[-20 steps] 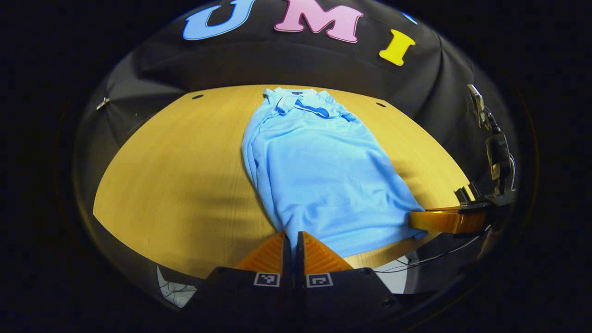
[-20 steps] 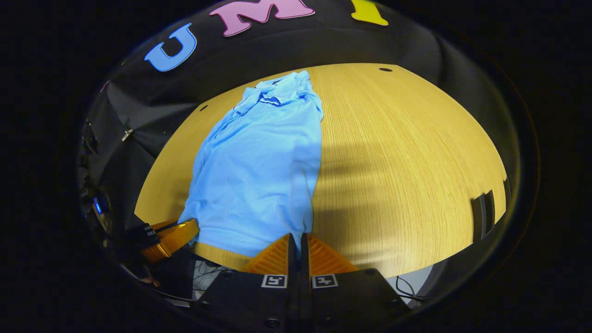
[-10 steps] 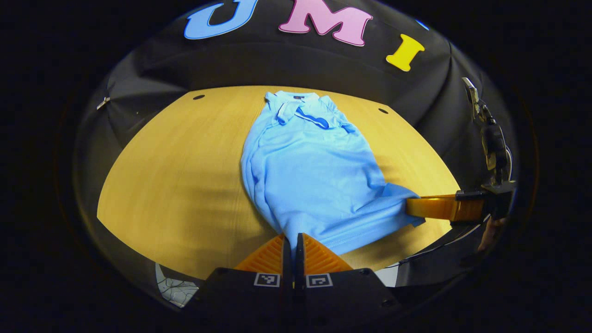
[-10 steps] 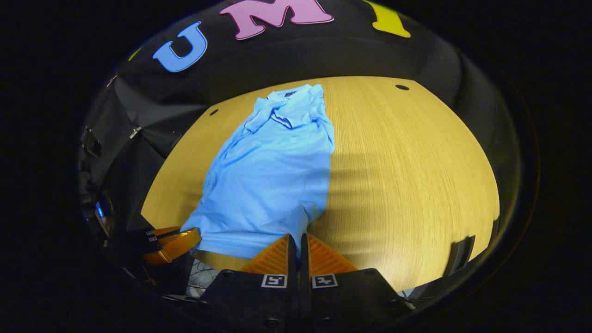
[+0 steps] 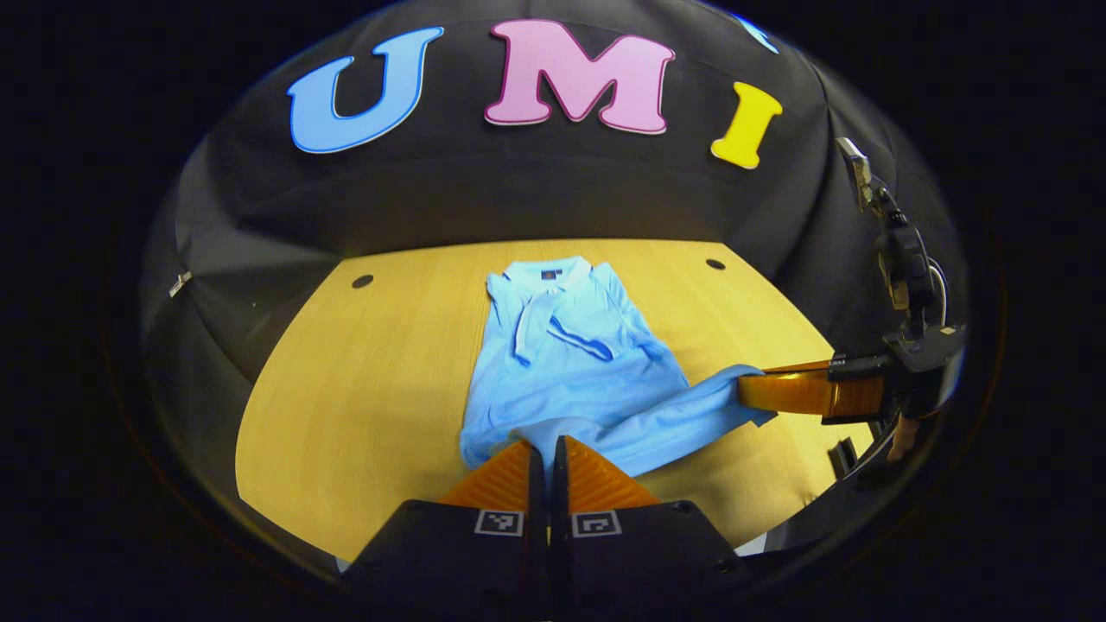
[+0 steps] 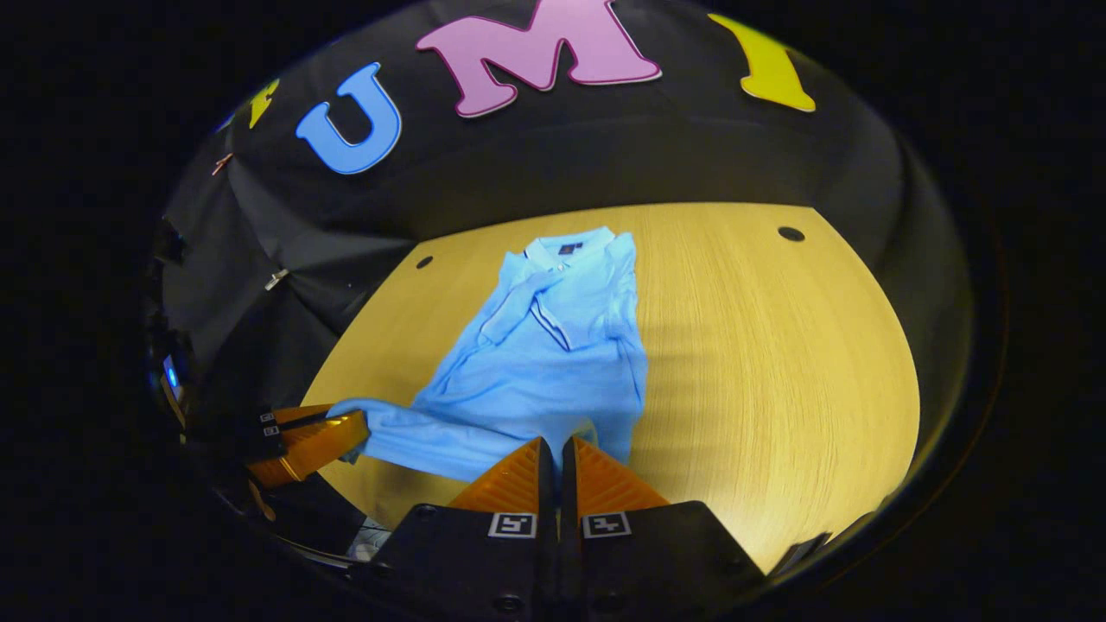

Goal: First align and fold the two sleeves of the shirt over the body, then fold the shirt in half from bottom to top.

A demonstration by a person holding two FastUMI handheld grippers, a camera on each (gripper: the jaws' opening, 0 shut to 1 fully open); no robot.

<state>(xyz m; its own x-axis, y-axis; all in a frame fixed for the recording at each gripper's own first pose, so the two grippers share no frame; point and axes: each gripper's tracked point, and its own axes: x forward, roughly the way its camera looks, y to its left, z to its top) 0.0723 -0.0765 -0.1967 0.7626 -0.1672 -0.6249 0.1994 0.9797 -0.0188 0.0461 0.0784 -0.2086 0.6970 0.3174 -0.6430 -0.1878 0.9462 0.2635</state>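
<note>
Left gripper view:
Shirt: light blue polo shirt [image 5: 570, 363] lies on the wooden table [image 5: 363, 389], collar at the far end toward the booth wall, sleeves already folded over the body.
Hem: the near edge is raised off the table and drawn up over the lower body of the shirt.
Left gripper: left gripper [image 5: 547, 453] sits at the shirt's near left corner, its two fingers pressed together with a fold of blue cloth pinched between them.
Right gripper: right gripper [image 5: 765, 390] reaches in from the right of the shirt and holds the other hem corner (cloth runs straight into its tips); a hand [image 5: 903, 436] shows behind it.
Table: two dark round holes lie beyond the shirt, one on either side of the collar.

Right gripper view:
Shirt: same shirt [image 6: 553, 354], collar far, placket and folded sleeves on top, set left of the table's middle.
Right gripper: right gripper [image 6: 555, 458] is at the shirt's near right corner, fingers closed tight on the hem cloth.
Left gripper: left gripper [image 6: 346, 432] is at the shirt's near left corner, gripping the hem, which stretches lifted between the two grippers.
Table: bare wood [image 6: 778, 363] spreads to the right of the shirt.
</note>
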